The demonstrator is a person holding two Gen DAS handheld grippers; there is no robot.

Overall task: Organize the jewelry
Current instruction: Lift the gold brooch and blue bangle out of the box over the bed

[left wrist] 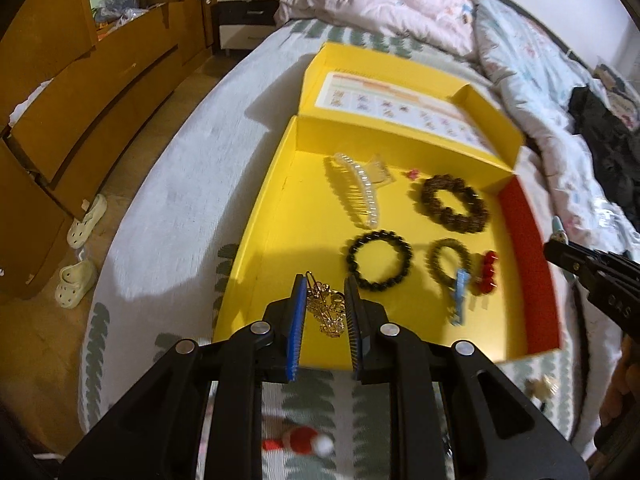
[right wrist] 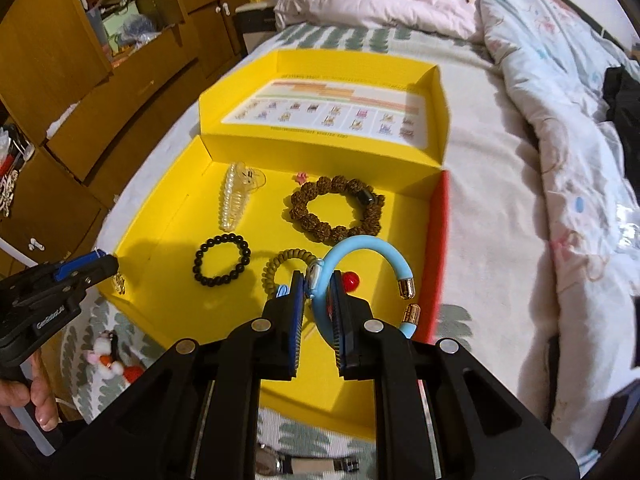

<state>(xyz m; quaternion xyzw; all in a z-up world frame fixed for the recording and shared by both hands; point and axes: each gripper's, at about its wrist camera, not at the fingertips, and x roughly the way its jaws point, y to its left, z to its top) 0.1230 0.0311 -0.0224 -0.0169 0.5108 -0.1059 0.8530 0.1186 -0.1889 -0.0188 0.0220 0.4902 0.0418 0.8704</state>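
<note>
Yellow box (right wrist: 168,216), light-blue bangle (right wrist: 360,248).

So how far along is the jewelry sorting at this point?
Well under way. Done: the yellow box already holds a clear hair claw, brown bead bracelet, black bead bracelet and olive coil tie. In hand: the left gripper carries a gold hair clip, the right gripper a blue bangle. Left: a watch on the bed.
</note>
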